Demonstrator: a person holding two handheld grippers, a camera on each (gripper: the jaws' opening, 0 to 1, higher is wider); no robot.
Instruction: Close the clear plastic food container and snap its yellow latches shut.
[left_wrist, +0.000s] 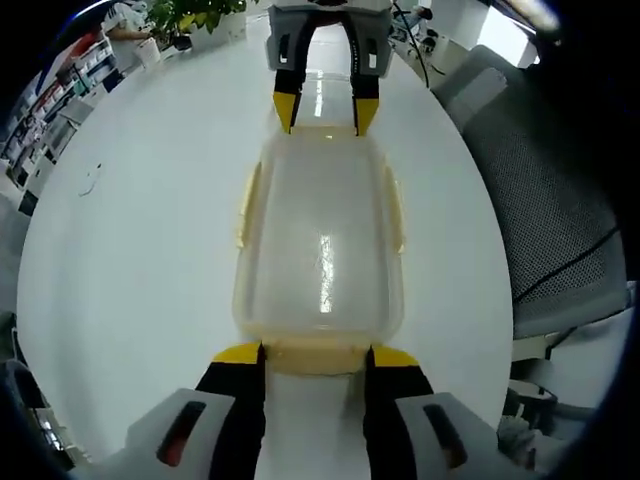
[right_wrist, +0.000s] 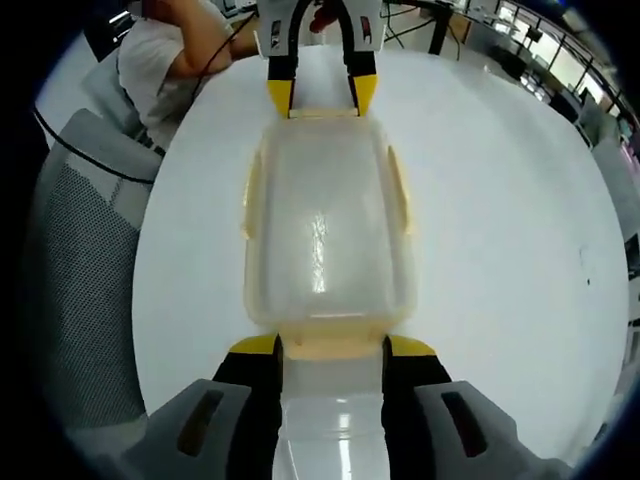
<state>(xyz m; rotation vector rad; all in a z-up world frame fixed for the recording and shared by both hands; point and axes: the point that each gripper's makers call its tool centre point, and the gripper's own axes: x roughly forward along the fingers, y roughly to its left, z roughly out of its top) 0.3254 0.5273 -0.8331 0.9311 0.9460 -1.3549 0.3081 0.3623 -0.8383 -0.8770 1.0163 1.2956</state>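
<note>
The clear plastic container (left_wrist: 320, 250) lies on the white table with its lid resting on top. Pale yellow latches run along its long sides (left_wrist: 245, 205) (left_wrist: 397, 210). My left gripper (left_wrist: 316, 355) is open at the near short end, its yellow-tipped jaws flanking the end latch (left_wrist: 316, 362). My right gripper (left_wrist: 326, 108) stands open at the far short end. In the right gripper view the container (right_wrist: 325, 230) stretches away from my right gripper (right_wrist: 333, 346), whose jaws straddle the near end latch (right_wrist: 333, 352). The left gripper (right_wrist: 322, 97) faces it across the box.
The round white table (left_wrist: 150, 250) has bare surface on both sides of the container. A grey mesh chair (left_wrist: 560, 220) stands by the table's edge, also seen as the chair (right_wrist: 85, 250). A potted plant (left_wrist: 185, 15) sits far off. A person in a white shirt (right_wrist: 160, 50) sits beyond the table.
</note>
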